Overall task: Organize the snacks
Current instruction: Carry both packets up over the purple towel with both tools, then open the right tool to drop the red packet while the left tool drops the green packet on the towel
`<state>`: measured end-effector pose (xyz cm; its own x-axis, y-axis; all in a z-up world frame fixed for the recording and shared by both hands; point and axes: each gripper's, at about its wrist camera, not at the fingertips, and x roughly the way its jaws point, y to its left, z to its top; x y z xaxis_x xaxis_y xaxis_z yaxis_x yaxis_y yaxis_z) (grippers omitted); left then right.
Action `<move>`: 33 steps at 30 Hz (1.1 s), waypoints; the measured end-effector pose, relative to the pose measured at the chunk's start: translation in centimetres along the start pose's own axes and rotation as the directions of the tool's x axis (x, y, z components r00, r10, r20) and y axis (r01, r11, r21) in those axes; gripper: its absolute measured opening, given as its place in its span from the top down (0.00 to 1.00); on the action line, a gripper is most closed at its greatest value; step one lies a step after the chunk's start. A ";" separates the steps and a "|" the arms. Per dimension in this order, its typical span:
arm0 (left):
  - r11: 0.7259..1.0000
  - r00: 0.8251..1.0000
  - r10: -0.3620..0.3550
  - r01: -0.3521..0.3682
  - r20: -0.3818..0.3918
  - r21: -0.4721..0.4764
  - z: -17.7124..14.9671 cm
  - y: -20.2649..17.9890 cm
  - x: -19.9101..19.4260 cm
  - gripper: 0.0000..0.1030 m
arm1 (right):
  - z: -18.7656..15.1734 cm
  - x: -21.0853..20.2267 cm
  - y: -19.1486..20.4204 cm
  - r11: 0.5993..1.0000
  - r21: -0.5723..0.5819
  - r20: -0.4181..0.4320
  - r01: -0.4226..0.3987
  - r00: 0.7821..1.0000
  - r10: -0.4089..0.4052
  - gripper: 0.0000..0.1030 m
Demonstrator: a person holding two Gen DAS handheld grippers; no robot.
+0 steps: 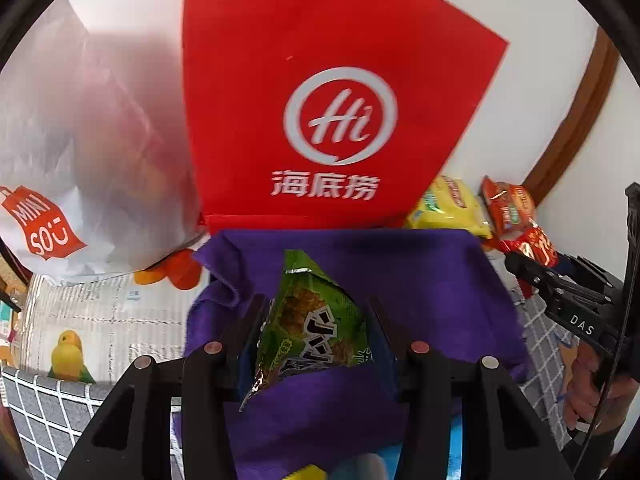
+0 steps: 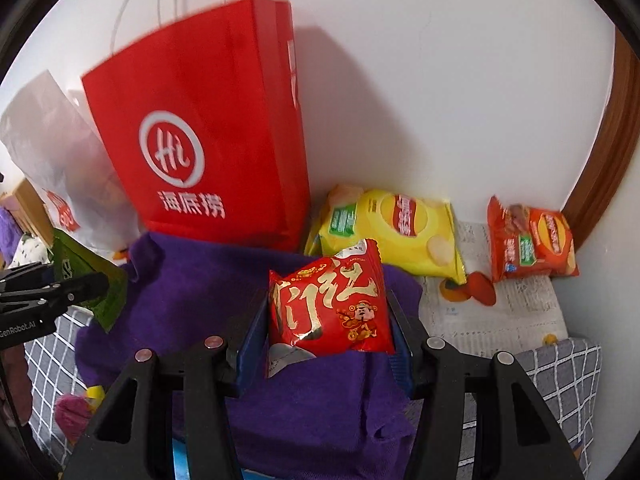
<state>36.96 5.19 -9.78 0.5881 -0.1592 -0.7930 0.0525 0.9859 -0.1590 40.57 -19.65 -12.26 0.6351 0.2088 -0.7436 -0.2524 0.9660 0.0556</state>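
Your left gripper is clamped on a green snack packet; both pads press its sides, and the packet stands tilted between the fingers with its crimped top edge pointing up and away. In the right wrist view that same packet shows at the far left edge, held above the purple cloth.

Your right gripper grips a red snack packet with gold lettering, pinched between its blue-padded fingers, printed face toward the camera. The packet hangs over the purple cloth, near the cloth's right side.

The cloth lies spread on a mat with a grey-and-white grid pattern, and a sheet printed with fruit and text covers the surface beyond it.

Behind the cloth a red paper bag with a white "Hi" logo stands upright against the white wall, its white cord handles rising above the rim. Just left of it sits a white translucent Miniso bag, its contents too blurred to tell.

To the right of the red bag a yellow chip bag lies near the wall, and further right an orange-red chip bag stands in the corner, apart from the yellow one.
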 end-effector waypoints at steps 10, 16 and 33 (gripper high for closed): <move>0.999 0.999 -0.008 0.006 -0.046 -0.034 0.0 1.6 2.0 0.56 | -1.5 3.6 0.2 1.000 0.006 -0.078 -0.024 0.997 0.025 0.48; 1.000 0.997 -0.005 0.003 -0.083 -0.018 -0.6 1.1 3.2 0.56 | -2.3 5.3 1.2 0.999 -0.021 -0.129 -0.047 0.991 0.044 0.47; 0.998 0.990 -0.056 0.055 -0.133 -0.011 -1.2 -0.1 5.2 0.55 | -2.7 6.5 1.9 0.998 -0.034 -0.173 -0.049 0.984 0.043 0.42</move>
<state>39.05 4.19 -14.54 0.4716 -0.2197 -0.8540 0.0759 0.9750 -0.2089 42.28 -16.85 -18.81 0.4876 0.2202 -0.8449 -0.3077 0.9489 0.0697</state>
